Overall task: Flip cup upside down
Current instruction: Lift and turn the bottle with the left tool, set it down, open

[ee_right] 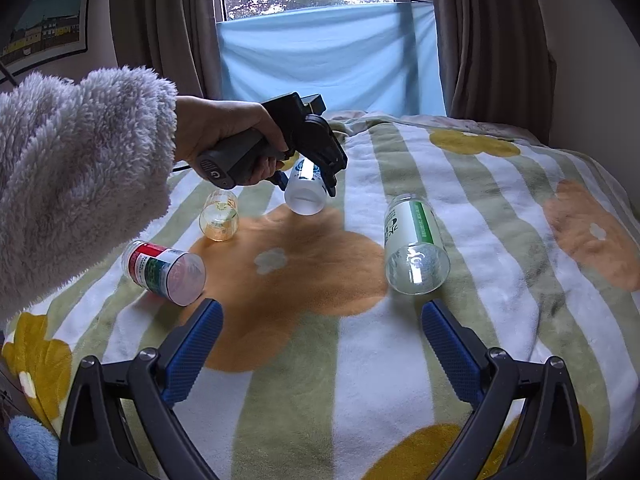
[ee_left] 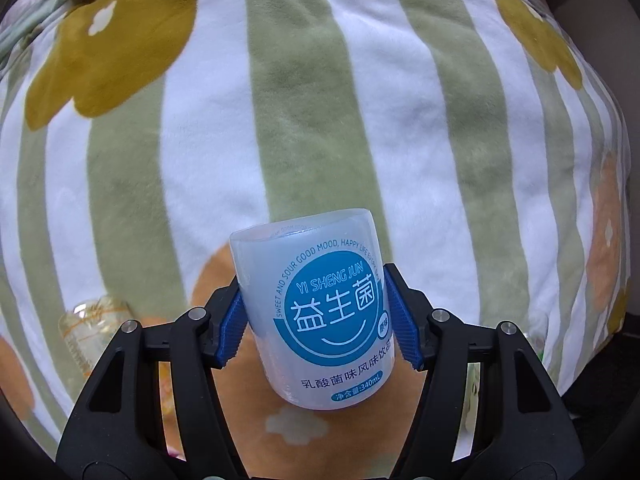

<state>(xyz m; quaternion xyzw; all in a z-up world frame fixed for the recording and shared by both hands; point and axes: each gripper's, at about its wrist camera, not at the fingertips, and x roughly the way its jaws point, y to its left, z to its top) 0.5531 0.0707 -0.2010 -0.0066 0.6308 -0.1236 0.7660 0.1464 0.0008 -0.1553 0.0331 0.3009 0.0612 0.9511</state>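
A frosted white cup with a blue round label (ee_left: 324, 312) is clamped between the blue pads of my left gripper (ee_left: 318, 316), held above the blanket and tilted. The right wrist view shows the same cup (ee_right: 304, 192) in the left gripper (ee_right: 308, 178), its end pointing down toward the orange flower patch. My right gripper (ee_right: 322, 346) stands open and low over the blanket, nothing between its fingers (ee_right: 192, 348).
Three more cups lie on the striped flower blanket (ee_right: 500, 208): a clear yellowish glass (ee_right: 219, 220), also seen as a clear glass (ee_left: 94, 320), a red-and-green labelled one (ee_right: 162, 266), and a green-labelled one (ee_right: 414, 244). A fluffy sleeve (ee_right: 72, 176) fills the left.
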